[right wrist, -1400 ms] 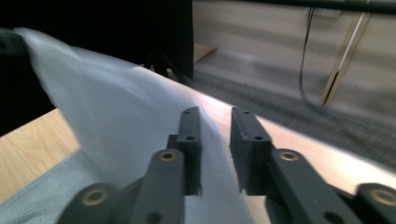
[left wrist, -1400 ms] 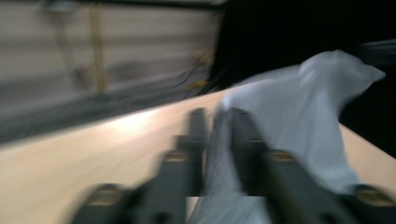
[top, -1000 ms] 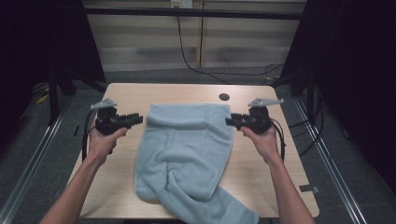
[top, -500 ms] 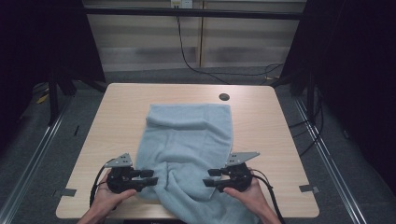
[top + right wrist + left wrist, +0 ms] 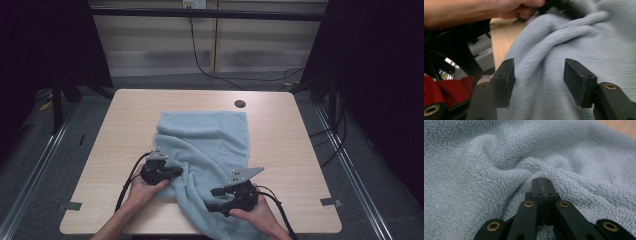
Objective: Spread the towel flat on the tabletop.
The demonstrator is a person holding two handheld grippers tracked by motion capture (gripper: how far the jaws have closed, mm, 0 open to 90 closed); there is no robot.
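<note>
My right gripper (image 5: 216,199) sits nearest to me at the table's near edge, its jaws standing wide apart, having just been opening; in the right gripper view its pads (image 5: 507,81) hang over the light blue towel (image 5: 564,62) without pressing on it. My left gripper (image 5: 176,171) lies just beyond, on the towel's left edge. In the left gripper view its jaws have just closed and meet tip to tip, and the terry cloth puckers in folds that run into the tips (image 5: 542,182); I judge a pinch of cloth caught there. The towel (image 5: 210,145) lies rumpled on the near half of the wooden table (image 5: 120,125), its far part spread flat with a straight far edge, its near end trailing to the table's front edge. Farther off, a dark round grommet (image 5: 240,104) sits in the tabletop, well apart from the towel.
</note>
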